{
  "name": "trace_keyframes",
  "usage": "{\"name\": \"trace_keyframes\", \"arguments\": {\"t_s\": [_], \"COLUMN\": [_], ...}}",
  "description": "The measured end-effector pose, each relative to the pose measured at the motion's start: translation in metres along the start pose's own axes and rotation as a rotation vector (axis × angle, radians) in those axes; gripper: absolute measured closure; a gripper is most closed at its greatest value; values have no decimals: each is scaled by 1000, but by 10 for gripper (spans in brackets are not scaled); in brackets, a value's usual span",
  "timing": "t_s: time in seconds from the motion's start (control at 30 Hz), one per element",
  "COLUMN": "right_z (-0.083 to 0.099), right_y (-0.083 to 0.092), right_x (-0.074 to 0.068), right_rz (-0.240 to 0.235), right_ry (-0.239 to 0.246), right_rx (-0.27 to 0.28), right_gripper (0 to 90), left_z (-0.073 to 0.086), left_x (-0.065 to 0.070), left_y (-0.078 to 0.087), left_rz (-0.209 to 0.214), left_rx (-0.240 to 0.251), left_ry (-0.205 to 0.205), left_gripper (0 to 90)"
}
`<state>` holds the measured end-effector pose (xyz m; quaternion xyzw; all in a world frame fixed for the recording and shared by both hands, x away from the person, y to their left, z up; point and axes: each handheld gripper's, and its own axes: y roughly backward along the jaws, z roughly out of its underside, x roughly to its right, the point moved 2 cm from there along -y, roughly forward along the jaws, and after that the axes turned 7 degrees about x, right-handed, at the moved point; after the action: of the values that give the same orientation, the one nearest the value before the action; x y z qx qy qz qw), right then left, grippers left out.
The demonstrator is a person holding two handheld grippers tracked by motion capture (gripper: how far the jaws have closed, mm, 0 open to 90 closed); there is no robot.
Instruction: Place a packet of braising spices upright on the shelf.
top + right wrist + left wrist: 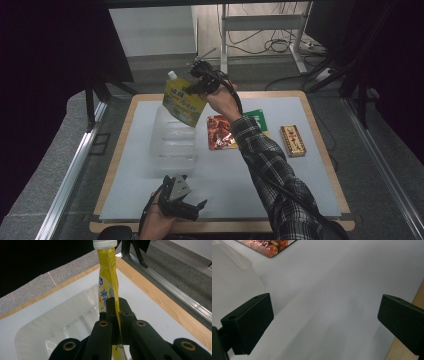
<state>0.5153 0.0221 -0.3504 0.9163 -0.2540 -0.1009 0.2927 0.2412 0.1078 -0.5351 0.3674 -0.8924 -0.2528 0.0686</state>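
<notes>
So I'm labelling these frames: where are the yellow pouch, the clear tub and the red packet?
yellow pouch (184,102), high view, printed front.
clear tub (172,145), high view, near wall.
red packet (220,132), high view, middle.

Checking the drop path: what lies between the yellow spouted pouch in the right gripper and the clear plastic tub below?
Nothing: the high view shows the yellow spouted pouch hanging from the right gripper over the clear plastic tub, with only open air between them.

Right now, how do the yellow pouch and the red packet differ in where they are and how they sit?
The yellow pouch hangs in the air, clamped in the right gripper above the clear plastic tub; the red packet lies flat on the white table, held by nothing. The yellow pouch has a white screw cap at its top corner; no cap can be seen on the red packet. Both are soft printed packs.
</notes>
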Motion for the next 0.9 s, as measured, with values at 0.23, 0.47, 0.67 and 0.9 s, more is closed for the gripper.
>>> {"name": "trace_keyframes", "arguments": {"t_s": [0.23, 0.47, 0.67, 0.9], "right_z": [3, 7, 10, 12], "right_y": [-14, -33, -43, -50], "right_x": [-1, 0, 0, -1], "right_rz": [-4, -27, -37, -33], "right_ry": [8, -12, -30, -31], "right_rx": [-36, -29, 9, 22], "right_gripper": [884, 860, 859, 878], "left_z": [0, 0, 0, 0], "left_x": [-1, -1, -1, 0], "left_y": [0, 1, 1, 0], "left_rz": [2, 3, 3, 5], "left_rx": [0, 1, 1, -2], "left_ry": [5, 4, 5, 2], "left_gripper": [0, 0, 0, 0]}}
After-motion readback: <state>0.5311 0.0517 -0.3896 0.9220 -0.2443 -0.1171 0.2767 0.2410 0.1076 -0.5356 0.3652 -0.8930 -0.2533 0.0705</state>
